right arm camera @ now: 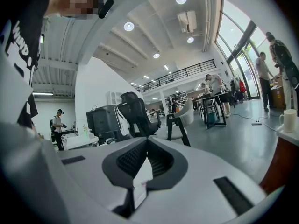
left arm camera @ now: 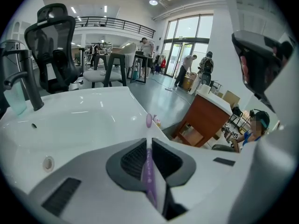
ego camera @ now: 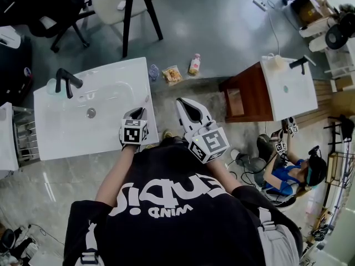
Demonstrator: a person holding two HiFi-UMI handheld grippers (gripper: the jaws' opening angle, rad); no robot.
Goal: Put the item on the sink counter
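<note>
**Our left gripper (left arm camera: 148, 143) has the toothbrush (left arm camera: 149, 167)**

Its jaws are closed on the purple handle, held edge-on between them. The brush head pokes past the tips, above the right edge of the white sink counter (left arm camera: 93, 108). Our right gripper (right arm camera: 146, 143) hangs just beside it, off the counter, jaws closed together on nothing.

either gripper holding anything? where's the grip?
Left gripper is shut on a thin purple toothbrush-like item, clamped along its shaft, with the rounded end sticking out ahead. Right gripper is shut and empty.
</note>
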